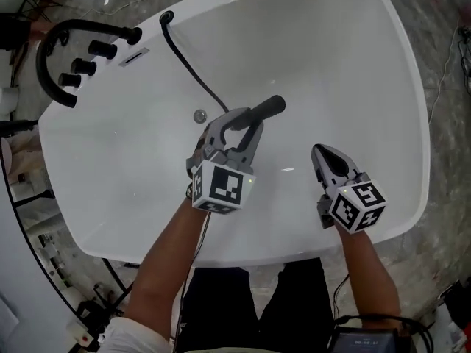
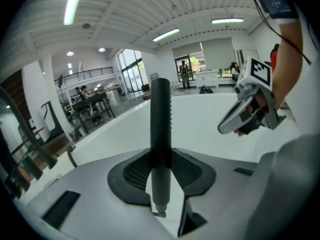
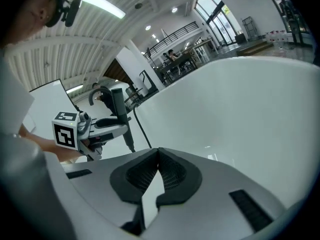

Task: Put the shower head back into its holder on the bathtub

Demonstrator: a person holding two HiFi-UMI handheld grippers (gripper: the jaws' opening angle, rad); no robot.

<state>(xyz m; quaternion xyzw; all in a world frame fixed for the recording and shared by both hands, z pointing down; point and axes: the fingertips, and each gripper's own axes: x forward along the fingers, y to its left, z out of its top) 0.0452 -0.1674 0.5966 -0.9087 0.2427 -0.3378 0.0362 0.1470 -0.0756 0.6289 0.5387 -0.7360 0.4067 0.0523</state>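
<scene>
Shower head [image 1: 271, 107] clamped in left gripper [image 1: 239, 120] over the bathtub's [image 1: 353, 65] middle, not yet in the rim holder [image 1: 166, 18]; right gripper [image 1: 320, 151] closed, empty.

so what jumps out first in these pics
The black shower head, clamped in the left gripper over the middle of the white bathtub, its hose running to the rim at upper left. Beside it the right gripper hangs shut and empty; a curved black faucet sits on the tub's upper-left corner.
</scene>
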